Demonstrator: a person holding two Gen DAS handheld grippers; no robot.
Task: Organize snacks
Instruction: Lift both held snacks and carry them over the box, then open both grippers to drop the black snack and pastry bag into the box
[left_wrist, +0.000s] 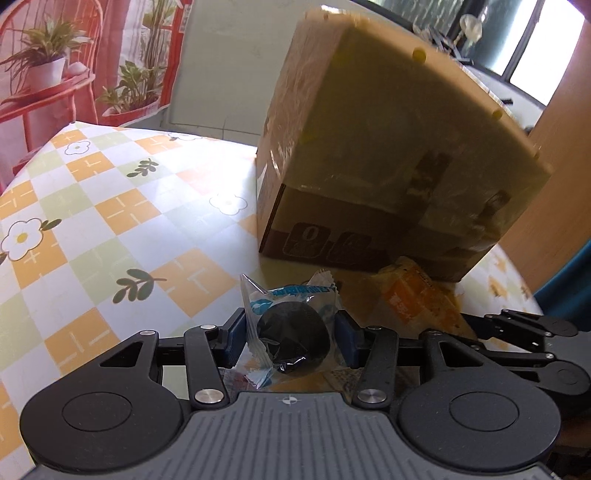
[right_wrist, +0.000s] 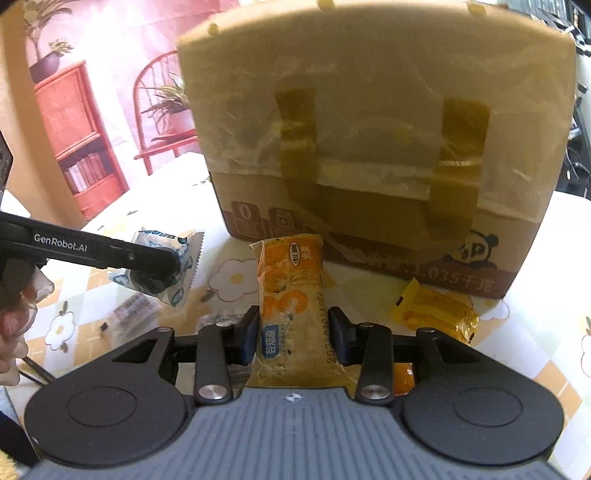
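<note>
- Cardboard box (right_wrist: 373, 155): the largest item, standing on the far part of the table. Tan, with a lid-like top part whose rim carries small yellow pegs. Clear tape and two darker yellow tape strips run down its near face. Its lower band is brown print with icons, a panda and characters.
- Table (left_wrist: 110, 206): covered by a glossy cloth, checked orange, pale green and white, with white flowers and green leaf sprigs.
- Orange snack bar (right_wrist: 291, 306): long packet, orange and yellow, with a large "3", a blue label and a printed code along one edge. It points toward the box, and the right gripper (right_wrist: 293, 332) is clamped on its sides, blue pads pressing the wrapper.
- Dark round cookie (left_wrist: 293, 336): in a clear wrapper with blue print and crimped ends. The left gripper (left_wrist: 291, 338) pinches it from both sides, near the box's left corner.
- Yellow candy packet (right_wrist: 436, 310): small, glossy, lying on the cloth just right of the right gripper, near the box's base.
</note>
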